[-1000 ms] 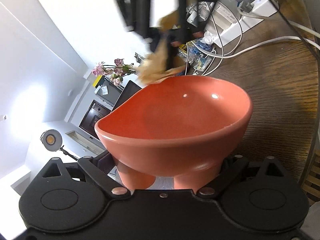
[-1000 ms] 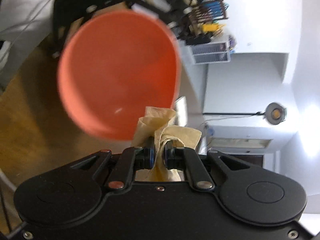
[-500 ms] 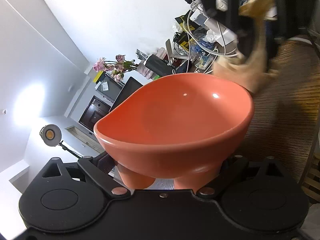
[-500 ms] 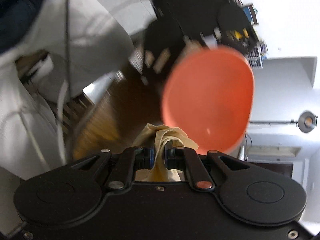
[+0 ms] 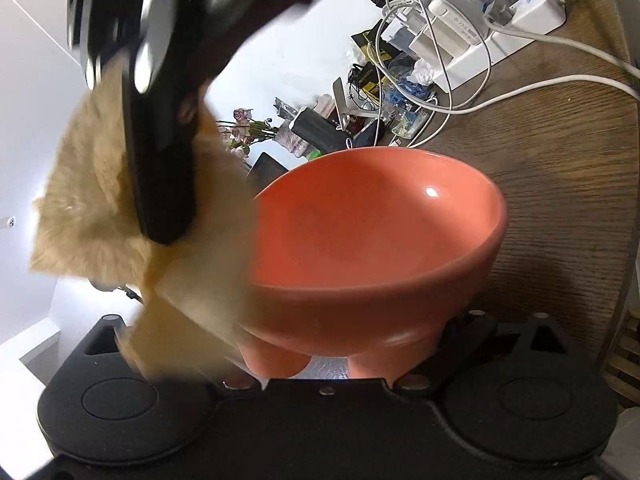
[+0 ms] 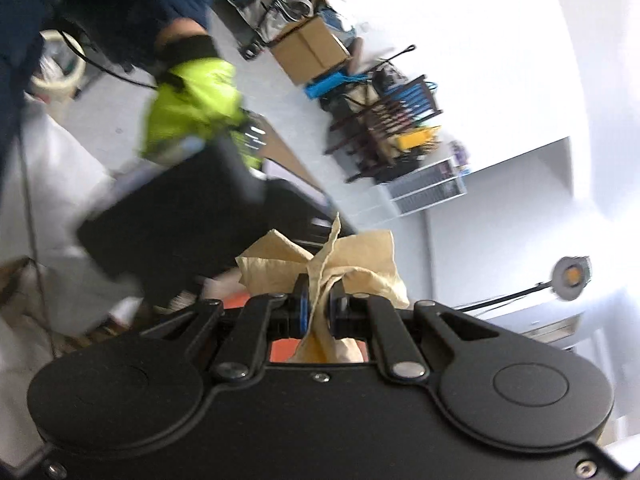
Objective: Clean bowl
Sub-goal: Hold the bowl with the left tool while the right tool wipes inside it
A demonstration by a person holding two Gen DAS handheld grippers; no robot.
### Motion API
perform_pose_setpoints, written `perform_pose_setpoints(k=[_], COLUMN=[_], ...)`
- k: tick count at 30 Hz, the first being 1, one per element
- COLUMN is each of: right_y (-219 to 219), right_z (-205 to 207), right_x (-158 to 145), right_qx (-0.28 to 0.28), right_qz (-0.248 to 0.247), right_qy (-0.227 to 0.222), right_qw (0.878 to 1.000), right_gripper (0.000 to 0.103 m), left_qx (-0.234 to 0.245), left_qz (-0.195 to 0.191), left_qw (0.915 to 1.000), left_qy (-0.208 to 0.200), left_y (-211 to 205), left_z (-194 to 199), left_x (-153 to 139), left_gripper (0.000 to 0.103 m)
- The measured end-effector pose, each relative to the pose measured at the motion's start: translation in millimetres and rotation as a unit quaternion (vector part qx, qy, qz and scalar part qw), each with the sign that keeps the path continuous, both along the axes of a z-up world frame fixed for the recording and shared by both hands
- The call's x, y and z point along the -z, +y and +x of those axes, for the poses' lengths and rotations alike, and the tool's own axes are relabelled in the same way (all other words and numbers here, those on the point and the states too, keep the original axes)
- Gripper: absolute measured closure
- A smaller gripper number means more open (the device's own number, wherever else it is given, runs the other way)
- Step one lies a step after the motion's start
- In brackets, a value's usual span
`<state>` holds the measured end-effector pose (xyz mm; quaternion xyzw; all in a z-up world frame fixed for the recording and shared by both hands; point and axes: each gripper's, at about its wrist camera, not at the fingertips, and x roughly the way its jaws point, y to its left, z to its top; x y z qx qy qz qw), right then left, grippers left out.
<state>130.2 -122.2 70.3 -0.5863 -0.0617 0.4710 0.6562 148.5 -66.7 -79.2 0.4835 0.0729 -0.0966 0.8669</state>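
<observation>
An orange footed bowl (image 5: pixel 376 240) is held tilted above the table, and my left gripper (image 5: pixel 332 364) is shut on its base. A tan cloth (image 5: pixel 96 216) hangs blurred against the bowl's left rim and outer wall, pinched in my right gripper (image 5: pixel 164 184). In the right wrist view my right gripper (image 6: pixel 320 304) is shut on the same cloth (image 6: pixel 360 264), with a sliver of the orange bowl (image 6: pixel 280 350) just beneath the fingers. The inside of the bowl looks smooth and glossy.
A brown wooden table (image 5: pixel 560 168) lies to the right, with a white power strip (image 5: pixel 516 28), chargers and cables at its far edge. A hand in a yellow-green glove (image 6: pixel 192 108) holds the left gripper's black body (image 6: pixel 172 216). A cardboard box (image 6: pixel 308 52) and racks stand behind.
My right gripper with the cloth has swung from the bowl's far rim, past its right side, over to its left side. The bowl stays in my left gripper.
</observation>
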Motion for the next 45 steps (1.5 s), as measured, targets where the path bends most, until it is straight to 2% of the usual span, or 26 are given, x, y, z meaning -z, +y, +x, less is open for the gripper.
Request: perform_pose_setpoints(k=[4,7,11,15,18,22,26,29,33,36,40,43,45], right_y=[-5,-17,-35,-43,-44,-43,-31,-14,12,21,16,4,-3], right_z=[34,59,75,63,38,-5,-31,-35,-19,-4,28,40,35], right_x=[11,34,57,90,109,99,87,80,79,75,76,76,89], right_qx=[0.037,0.075,0.112,0.120,0.101,0.060,0.022,-0.001,-0.021,-0.008,0.037,0.065,0.072], right_qz=[0.003,-0.021,-0.067,-0.097,-0.116,-0.127,-0.093,-0.067,-0.052,-0.044,-0.046,-0.057,-0.078], right_qy=[-0.035,-0.052,-0.047,-0.040,-0.017,-0.012,-0.003,-0.007,-0.033,-0.042,-0.062,-0.051,-0.042], right_qw=[0.999,0.996,0.990,0.987,0.988,0.990,0.995,0.998,0.998,0.998,0.996,0.995,0.993], right_gripper=[0.094,0.094,0.094,0.094,0.094,0.094,0.094,0.094,0.094,0.094,0.094,0.094,0.094], left_qx=[-0.002,-0.003,-0.008,-0.010,-0.010,-0.009,-0.007,-0.006,-0.008,-0.010,-0.010,-0.009,-0.009], left_qz=[-0.009,-0.016,-0.026,-0.030,-0.026,-0.018,-0.010,-0.003,-0.005,-0.007,-0.009,-0.011,-0.013], left_qw=[1.0000,0.9999,0.9995,0.9994,0.9995,0.9997,0.9999,1.0000,0.9999,0.9999,0.9999,0.9999,0.9998], left_qy=[0.003,0.005,0.015,0.017,0.016,0.012,0.008,0.005,0.008,0.008,0.008,0.007,0.008], left_y=[3,5,4,6,6,4,2,0,0,1,2,2,2], left_z=[-2,-1,3,3,2,1,0,-1,-1,-1,-2,-3,-3], left_x=[0,-2,-4,-5,-5,-4,-4,-4,-4,-4,-3,-3,-3], left_gripper=[0.008,0.008,0.008,0.008,0.008,0.008,0.008,0.008,0.008,0.008,0.008,0.008,0.008])
